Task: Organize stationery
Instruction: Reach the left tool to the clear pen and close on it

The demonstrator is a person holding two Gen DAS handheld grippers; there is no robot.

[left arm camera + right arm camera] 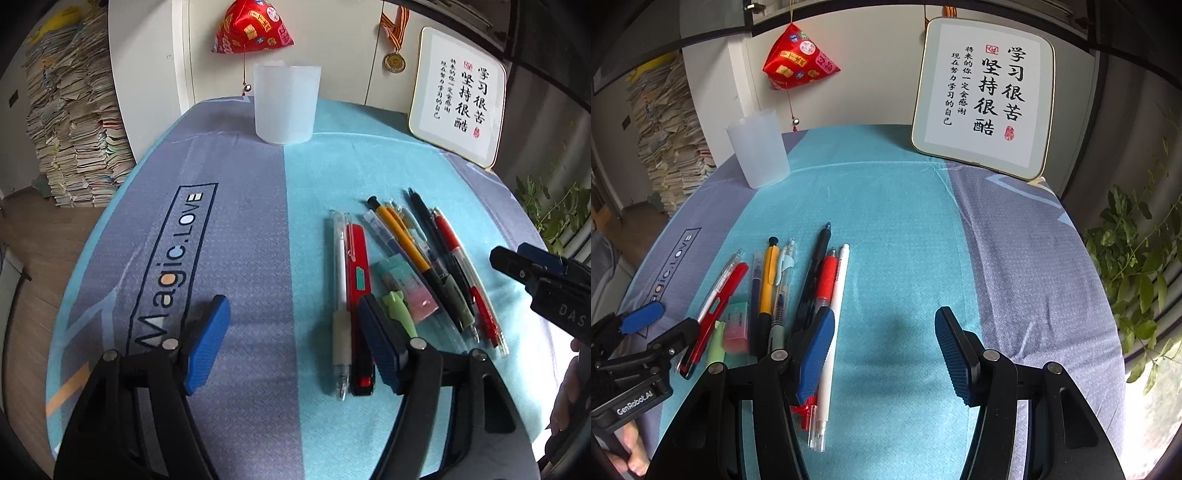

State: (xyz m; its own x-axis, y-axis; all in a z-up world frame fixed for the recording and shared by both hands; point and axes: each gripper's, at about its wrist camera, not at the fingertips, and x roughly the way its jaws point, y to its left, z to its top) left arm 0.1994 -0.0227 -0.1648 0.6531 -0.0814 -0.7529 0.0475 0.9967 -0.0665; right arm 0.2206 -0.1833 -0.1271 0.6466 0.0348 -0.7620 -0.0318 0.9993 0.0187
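Observation:
Several pens lie in a loose row on the blue cloth: a white pen (pixel 340 280), a red pen (pixel 360 266), a yellow pen (pixel 402 236) (pixel 768 280), a black pen (pixel 812 280) and a red gel pen (pixel 825 280). A pastel eraser (pixel 410 291) (pixel 737 325) lies among them. A frosted cup (pixel 286 103) (pixel 759 147) stands upright at the back. My left gripper (pixel 293 343) (pixel 661 325) is open over bare cloth, its right finger above the red pen's lower end. My right gripper (pixel 886 354) (pixel 524 258) is open; a long white pen (pixel 834 314) lies just inside its left finger.
A framed calligraphy plaque (pixel 458 96) (pixel 982 96) leans at the back right. A red hanging ornament (pixel 251 29) dangles behind the cup. A leafy plant (pixel 1137 266) stands past the table's right edge. Stacked papers (pixel 74 129) stand on the floor at left.

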